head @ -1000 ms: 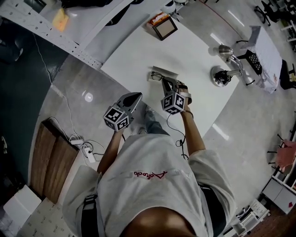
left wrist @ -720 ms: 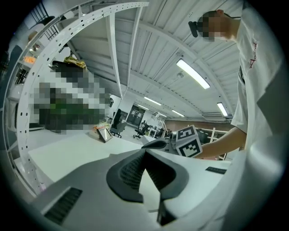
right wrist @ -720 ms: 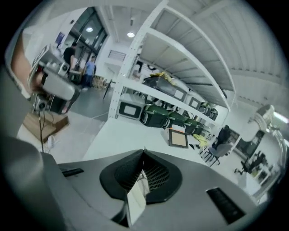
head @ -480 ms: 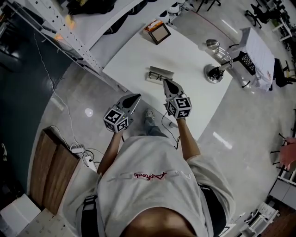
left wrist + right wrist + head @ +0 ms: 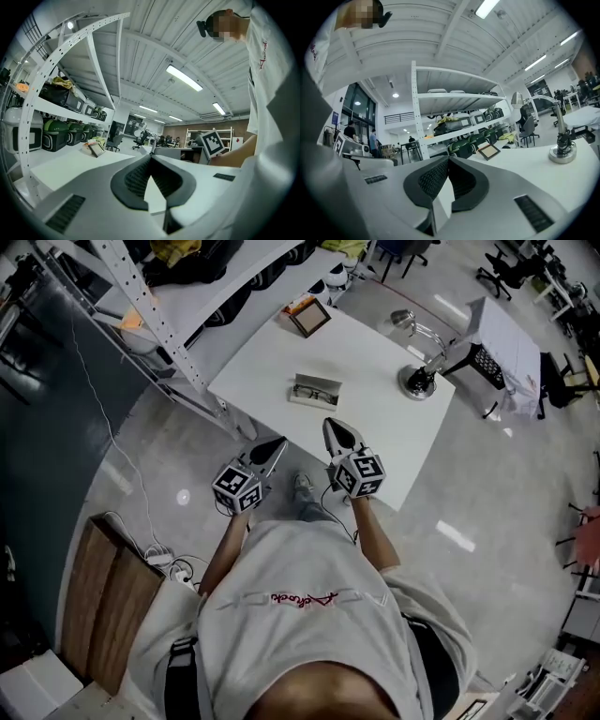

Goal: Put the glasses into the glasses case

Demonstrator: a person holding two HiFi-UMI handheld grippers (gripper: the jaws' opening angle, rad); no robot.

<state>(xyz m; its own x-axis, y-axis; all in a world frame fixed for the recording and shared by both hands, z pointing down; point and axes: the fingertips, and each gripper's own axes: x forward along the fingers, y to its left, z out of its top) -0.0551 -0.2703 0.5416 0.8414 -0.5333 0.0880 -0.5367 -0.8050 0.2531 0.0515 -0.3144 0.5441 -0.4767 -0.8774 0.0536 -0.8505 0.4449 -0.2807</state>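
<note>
Glasses (image 5: 317, 390) were seen lying in the opened glasses case (image 5: 314, 403).
Thin dark frames, pale rectangular case, set mid smooth white table (image 5: 366, 432); left gripper (image 5: 278, 442) and right gripper (image 5: 331, 426) (ribbed dark pads (image 5: 432, 179)) were held closed on nothing beside the table's near edge.

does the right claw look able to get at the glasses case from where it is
Probably yes: the right claw, shut and empty, points at the glasses case from the near edge of the table, with only bare tabletop between them.
</note>
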